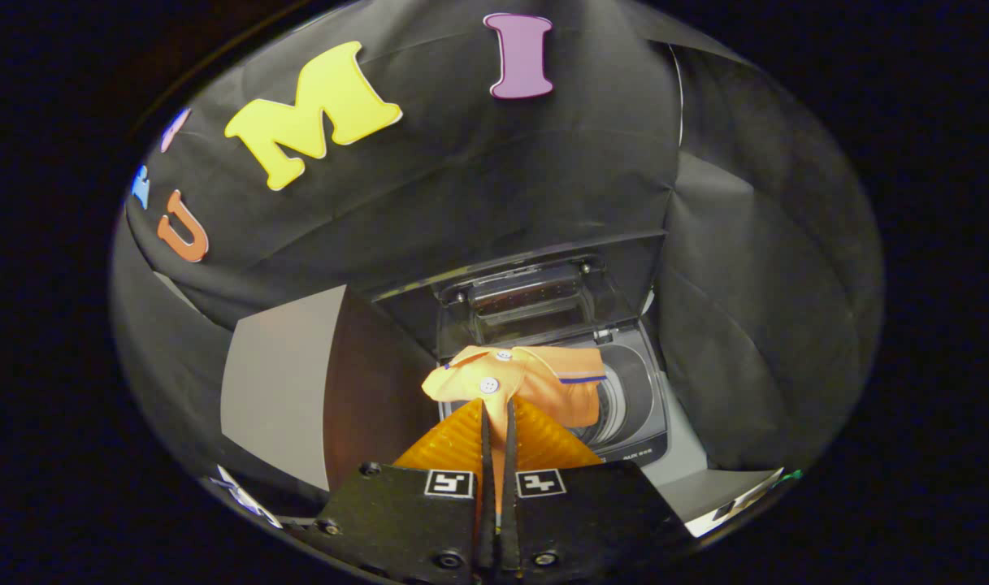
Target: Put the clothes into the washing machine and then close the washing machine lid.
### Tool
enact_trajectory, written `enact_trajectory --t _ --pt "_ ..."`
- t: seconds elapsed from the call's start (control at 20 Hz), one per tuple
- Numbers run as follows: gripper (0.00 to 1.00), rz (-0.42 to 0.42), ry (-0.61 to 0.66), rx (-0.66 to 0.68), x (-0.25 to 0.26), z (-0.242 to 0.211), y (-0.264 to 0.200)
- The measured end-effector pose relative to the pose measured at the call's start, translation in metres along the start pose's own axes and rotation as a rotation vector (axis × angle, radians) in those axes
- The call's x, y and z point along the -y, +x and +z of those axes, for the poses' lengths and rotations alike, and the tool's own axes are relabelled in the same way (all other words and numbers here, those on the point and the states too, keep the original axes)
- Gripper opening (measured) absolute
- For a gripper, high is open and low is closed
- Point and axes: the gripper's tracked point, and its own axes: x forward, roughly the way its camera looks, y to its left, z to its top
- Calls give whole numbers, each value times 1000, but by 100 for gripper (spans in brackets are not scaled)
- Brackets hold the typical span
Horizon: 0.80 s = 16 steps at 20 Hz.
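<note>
The gripper (pixel 496 410) has its jaws pressed nearly together, pinching a fold of an orange shirt (pixel 535 382) between them; both fingers bear on the cloth.

The shirt is held bunched just ahead of the fingertips, above the near rim of the washing machine (pixel 652 422), partly covering the drum opening (pixel 624 398). It appears suspended, not resting on the rim, though contact cannot be ruled out. White buttons and the collar face the camera. Its long axis runs roughly crosswise to the fingers, with a blue-trimmed sleeve pointing to the right over the drum.

Beyond the shirt, the transparent lid (pixel 535 301) stands raised against the booth wall. A grey panel (pixel 283 382) stands left of the machine.

Risks, as judged:
- The grip holds only a small fold, so the cloth could slip out before it is over the drum.
- Released here, the trailing part could drape over the near rim rather than drop inside.
- Any fabric left on the rim would likely stop the lid from seating.
</note>
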Motion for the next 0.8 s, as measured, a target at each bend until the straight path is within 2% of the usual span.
enact_trajectory --t 0.25,0.55,0.8 --pt "6 -24 -3 0 10 -9 43" --pt "6 -10 8 -25 14 -32 101" --pt "6 -65 23 -60 28 -51 135"
